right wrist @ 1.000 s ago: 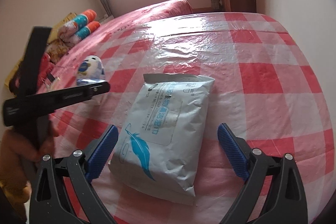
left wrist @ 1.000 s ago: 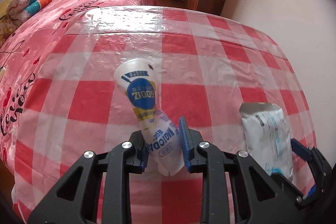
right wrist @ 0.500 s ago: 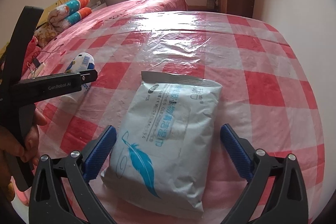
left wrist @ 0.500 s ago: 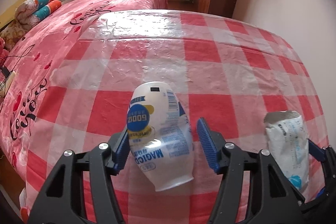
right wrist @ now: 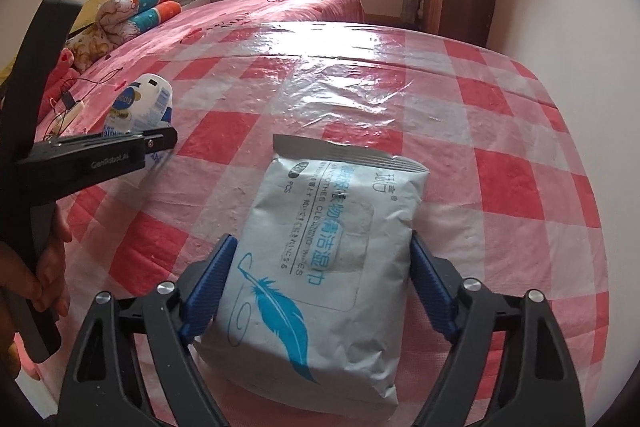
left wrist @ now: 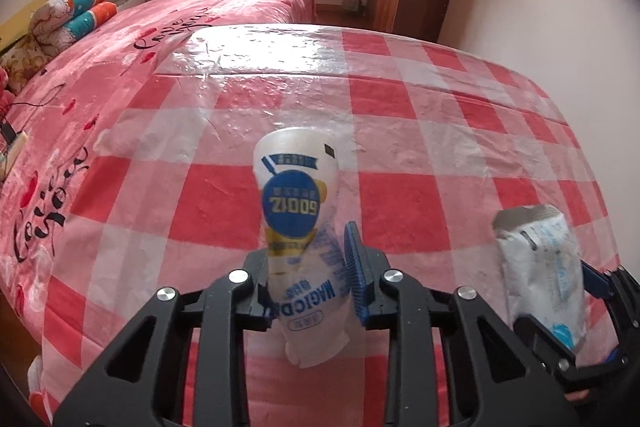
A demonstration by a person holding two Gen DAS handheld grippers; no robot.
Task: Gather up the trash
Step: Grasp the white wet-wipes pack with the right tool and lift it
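We have both pieces of trash in reach, but nothing is collected yet: no bin or bag shows in either view, so carrying off and dropping are still ahead of us.

Our left gripper (left wrist: 310,277) is clenched on the crushed plastic bottle (left wrist: 298,223), its jaws closing and squeezing the lower body flat between the blue pads, over the near middle of the checked tablecloth (left wrist: 420,131). The bottle points away from us, base toward the far side, and seems lifted rather than lying. It is white and translucent, with a blue round label and a yellow band, badly dented where it is pinched.

Our right gripper (right wrist: 318,291) straddles the wet-wipes pack (right wrist: 332,247), which lies flat on the near right of the table. The jaws are closing, and the pads look to be touching the pack's two long sides. We judge this grasp just made, with the lift still to do. The pack is soft, pale grey, printed with a blue feather, its far end crimped and its surface wrinkled.
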